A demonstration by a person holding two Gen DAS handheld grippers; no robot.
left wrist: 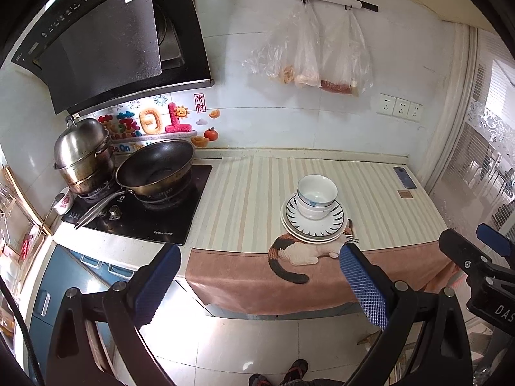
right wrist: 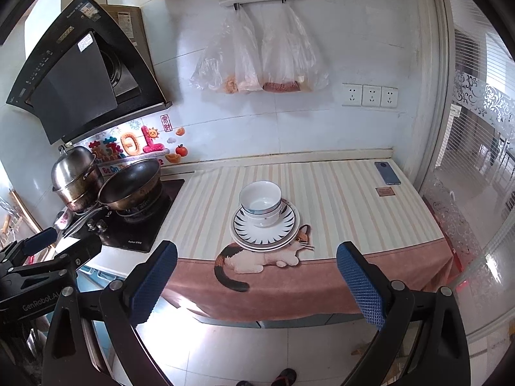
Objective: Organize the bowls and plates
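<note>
both of your grippers hang off the front edge of the tabletop (right wrist: 354, 193), over the floor, well apart from the dishes. left gripper (left wrist: 257, 286): jaws spread wide, nothing between them. right gripper (right wrist: 257, 286): jaws spread wide too, empty.

the task's things sit as one pile near the front of the striped cloth (right wrist: 322, 289), partly covering the printed cat (right wrist: 257, 260). the bowls (right wrist: 261, 202) look like two nested, upright, resting on the plates (right wrist: 289, 228); the top plate has a dark ray pattern and at least one plain plate lies under it. how many plates there are you cannot tell from here.

judgement: the pile already looks sorted, bowls on plates, so you are either at the very start of a rearrangement or at the end with hands drawn back. the pictures alone do not settle which.

if work remains, the next move calls for bringing one gripper in level with the bowl rim and pinching the wall, with the other steadying the plates. glazed ware will likely slip in the pads, so lift straight up. the phone (right wrist: 387, 173) at the far right and the wok (right wrist: 130, 185) on the stove are clear of the route.
</note>
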